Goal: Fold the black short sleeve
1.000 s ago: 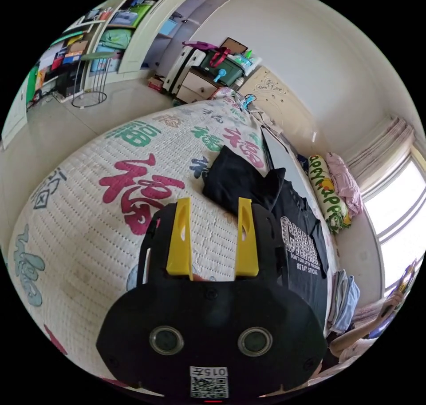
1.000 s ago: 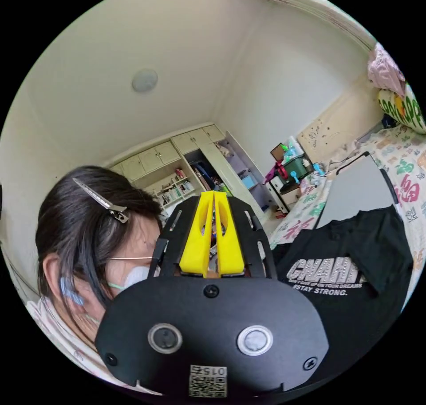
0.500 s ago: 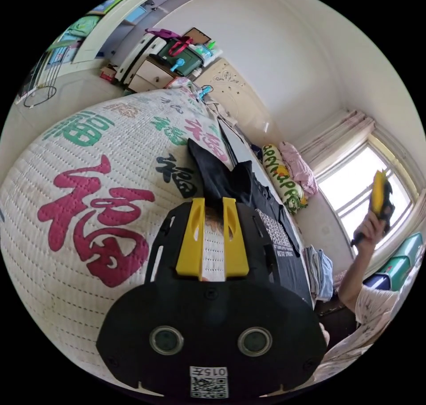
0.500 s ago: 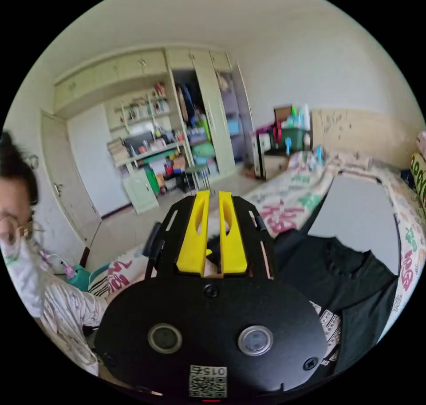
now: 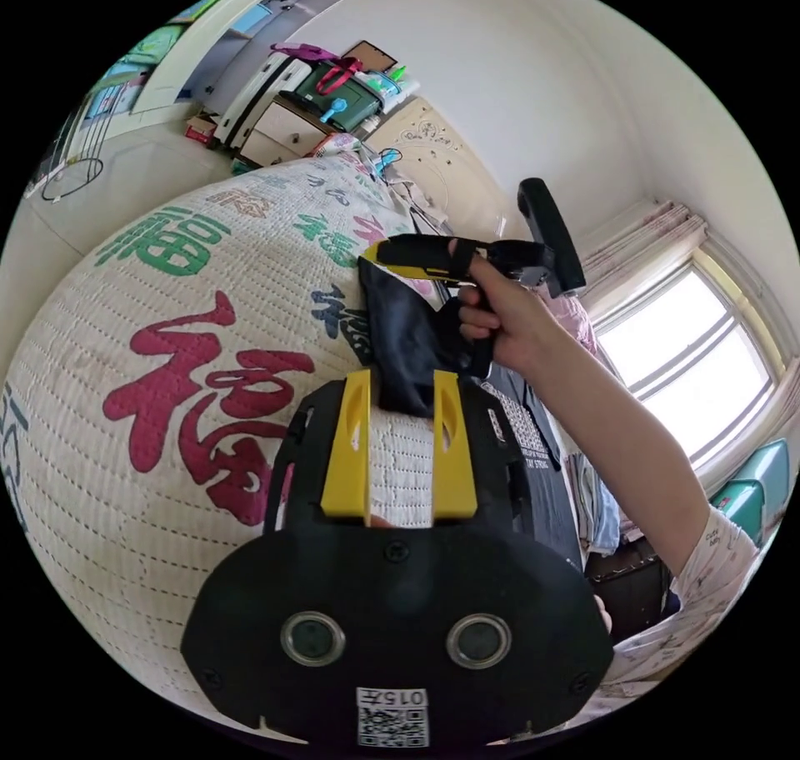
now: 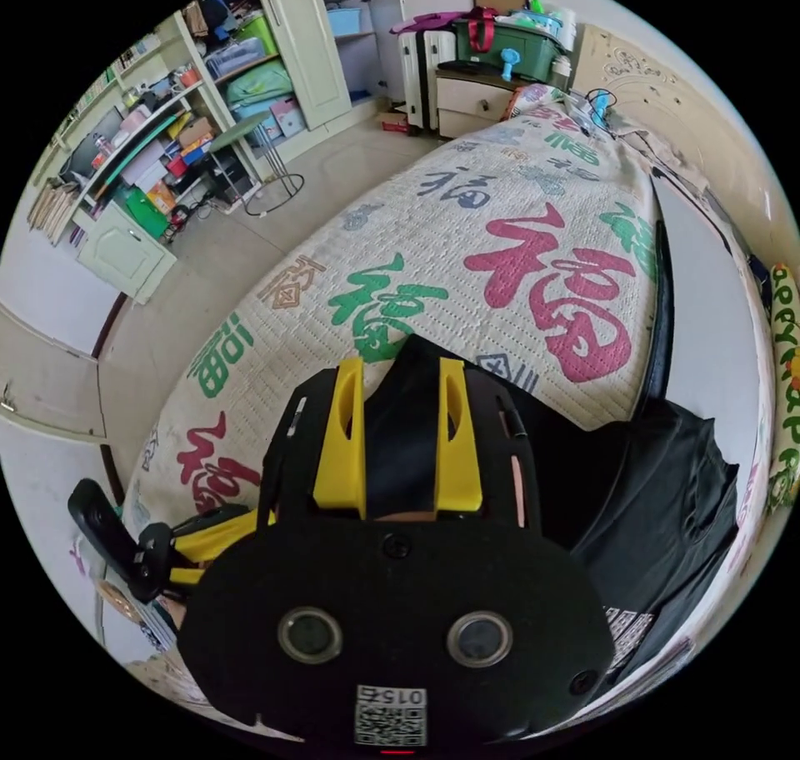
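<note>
A quilted bed [image 5: 167, 427] printed with large red and green characters carries the black T-shirt [image 6: 675, 493], which lies at the bed's right side with one part pulled out across the quilt toward the room. Thin, soft and light by the look of it, the shirt should drape and slide easily over the quilt, so a hem, a sleeve edge or a corner looks like the best place to take hold, rather than the loose middle. The right gripper [image 5: 379, 253], held in a hand [image 5: 498, 314], reaches over the far tip of that pulled-out part; in its own view its fingers [image 6: 340, 435] stand apart with black cloth lying between them, not pinched. The left gripper [image 5: 400, 381] hangs at the near edge of the same part, its fingers [image 5: 350, 443] spread and empty.
</note>
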The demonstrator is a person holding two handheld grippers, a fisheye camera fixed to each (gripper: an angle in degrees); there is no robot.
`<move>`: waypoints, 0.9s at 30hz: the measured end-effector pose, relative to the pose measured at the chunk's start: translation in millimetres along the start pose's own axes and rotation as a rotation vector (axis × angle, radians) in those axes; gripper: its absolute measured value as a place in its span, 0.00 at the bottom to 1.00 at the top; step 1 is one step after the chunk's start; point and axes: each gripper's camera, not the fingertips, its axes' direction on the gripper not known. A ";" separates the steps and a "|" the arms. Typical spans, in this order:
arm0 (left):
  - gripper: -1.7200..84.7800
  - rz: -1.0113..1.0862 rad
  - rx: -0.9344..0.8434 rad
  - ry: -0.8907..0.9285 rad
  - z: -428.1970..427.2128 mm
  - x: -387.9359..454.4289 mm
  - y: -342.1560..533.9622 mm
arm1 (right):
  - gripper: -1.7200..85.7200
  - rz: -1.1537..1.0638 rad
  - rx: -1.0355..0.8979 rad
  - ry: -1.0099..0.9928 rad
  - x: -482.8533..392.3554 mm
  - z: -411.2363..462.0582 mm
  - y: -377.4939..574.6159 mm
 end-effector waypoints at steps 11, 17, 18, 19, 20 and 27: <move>0.01 0.109 0.022 -0.058 -9.6 36.2 52.7 | 0.02 -0.006 -0.028 0.121 5.6 90.1 43.2; 0.01 0.329 0.182 -0.004 -28.0 74.6 105.0 | 0.02 -0.036 0.165 0.094 39.0 14.1 110.1; 0.01 0.416 0.187 0.045 -28.5 87.1 118.0 | 0.02 -0.042 0.203 0.092 49.4 -7.0 133.1; 0.01 0.498 0.177 0.095 -26.7 99.0 131.5 | 0.02 -0.035 0.241 0.075 64.0 -28.7 159.7; 0.01 0.535 0.170 0.116 -24.9 104.6 138.5 | 0.02 -0.026 0.262 0.063 73.2 -39.4 174.4; 0.02 0.865 -0.137 0.279 44.5 151.8 224.1 | 0.03 0.188 0.351 0.070 197.7 -83.9 385.9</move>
